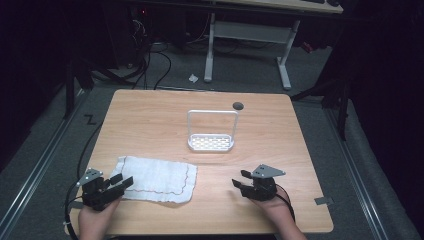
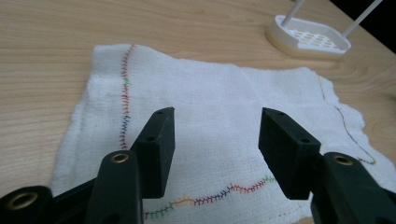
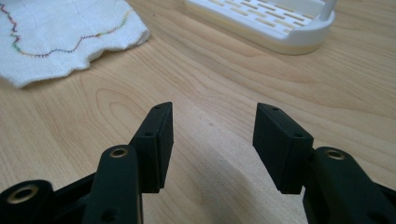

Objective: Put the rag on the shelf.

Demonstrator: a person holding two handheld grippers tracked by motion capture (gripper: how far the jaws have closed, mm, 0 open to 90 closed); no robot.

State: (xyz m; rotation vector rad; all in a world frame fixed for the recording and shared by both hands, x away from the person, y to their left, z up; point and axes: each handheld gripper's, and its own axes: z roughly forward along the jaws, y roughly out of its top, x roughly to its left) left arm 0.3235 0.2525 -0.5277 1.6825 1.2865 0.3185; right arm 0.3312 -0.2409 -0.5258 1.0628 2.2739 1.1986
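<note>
Cloth [image 2: 219, 121] lies flat right under and ahead of our left gripper [image 2: 215, 140], jaws wide and empty for a grab, while our right gripper [image 3: 212, 140] hangs wide, empty over bare table [image 3: 233, 84].

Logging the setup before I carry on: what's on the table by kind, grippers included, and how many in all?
White cloth with coloured stitching: 1
White rack with a slotted base and hoop handle: 1
Black grippers, both open and empty: 2, left gripper over the cloth's edge, right gripper over bare table
Total: 4
</note>
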